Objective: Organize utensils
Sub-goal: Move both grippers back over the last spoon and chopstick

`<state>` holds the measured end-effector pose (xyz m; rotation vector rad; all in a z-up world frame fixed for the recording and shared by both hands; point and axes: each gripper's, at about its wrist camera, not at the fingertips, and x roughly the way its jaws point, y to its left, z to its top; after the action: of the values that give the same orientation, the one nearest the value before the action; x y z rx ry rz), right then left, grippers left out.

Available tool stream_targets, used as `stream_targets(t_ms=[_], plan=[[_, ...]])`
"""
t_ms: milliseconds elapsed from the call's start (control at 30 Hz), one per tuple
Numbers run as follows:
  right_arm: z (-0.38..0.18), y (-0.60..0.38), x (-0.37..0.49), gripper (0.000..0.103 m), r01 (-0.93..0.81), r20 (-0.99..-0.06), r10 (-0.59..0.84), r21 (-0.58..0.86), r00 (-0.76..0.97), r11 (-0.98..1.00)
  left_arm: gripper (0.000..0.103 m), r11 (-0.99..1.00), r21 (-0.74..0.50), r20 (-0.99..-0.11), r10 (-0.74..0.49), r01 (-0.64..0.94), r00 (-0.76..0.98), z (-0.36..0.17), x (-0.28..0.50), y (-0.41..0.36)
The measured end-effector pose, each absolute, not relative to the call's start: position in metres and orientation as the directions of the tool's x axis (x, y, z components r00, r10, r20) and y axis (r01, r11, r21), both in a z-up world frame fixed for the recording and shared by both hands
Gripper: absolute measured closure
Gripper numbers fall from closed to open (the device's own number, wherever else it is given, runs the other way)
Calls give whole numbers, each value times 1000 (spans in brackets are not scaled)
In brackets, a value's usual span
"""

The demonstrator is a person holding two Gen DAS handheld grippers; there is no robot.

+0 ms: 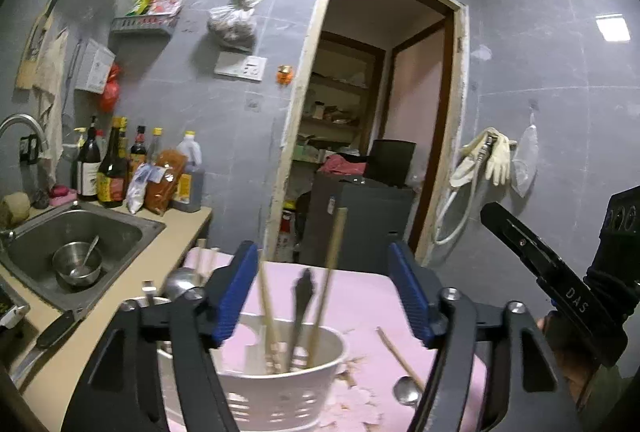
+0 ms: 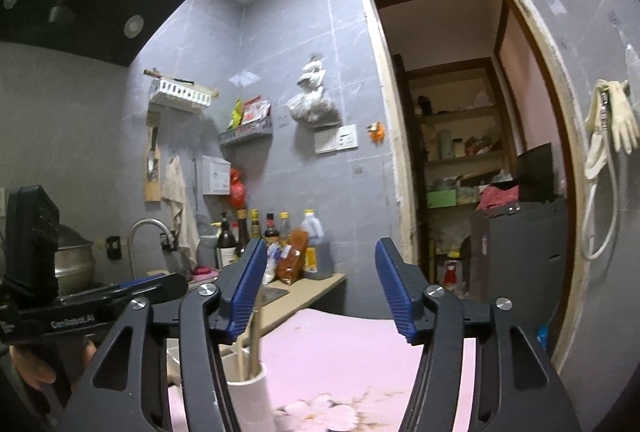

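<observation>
The left gripper [image 1: 326,296] is seen with jaws apart, empty; the white utensil holder [image 1: 280,388] with chopsticks [image 1: 328,272] stands just below them. The right gripper [image 2: 320,292] is likewise spread, nothing held, the holder at its lower left.

Chopsticks [image 1: 332,272] are sticking up out of the white holder [image 1: 280,384] straight ahead of my left tongs [image 1: 326,300], blocking a level pass. The pink tabletop [image 1: 360,296] behind it is lying open; my right tongs [image 2: 320,296] are facing clear air.
</observation>
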<state>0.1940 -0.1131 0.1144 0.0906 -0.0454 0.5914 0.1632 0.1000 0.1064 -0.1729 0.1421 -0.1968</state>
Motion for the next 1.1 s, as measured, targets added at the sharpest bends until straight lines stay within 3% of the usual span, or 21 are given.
stream_targets(t_ms=[33, 300, 533, 733, 1100], plan=[[115, -119, 192, 37, -553, 71, 549, 70, 833, 830, 26, 965, -183, -121, -214, 190, 969, 108, 163, 95], [115, -165, 179, 20, -502, 71, 498, 58, 864, 863, 10, 956, -178, -124, -258, 235, 958, 106, 159, 53], [108, -197, 171, 0, -477, 58, 474, 60, 879, 877, 4, 952, -184, -157, -275, 246, 948, 94, 158, 28], [98, -213, 169, 0, -455, 20, 455, 44, 890, 889, 3, 953, -180, -221, -280, 243, 934, 77, 158, 15], [60, -225, 180, 0, -446, -130, 446, 32, 885, 894, 3, 957, -164, -384, -286, 240, 878, 29, 168, -10]])
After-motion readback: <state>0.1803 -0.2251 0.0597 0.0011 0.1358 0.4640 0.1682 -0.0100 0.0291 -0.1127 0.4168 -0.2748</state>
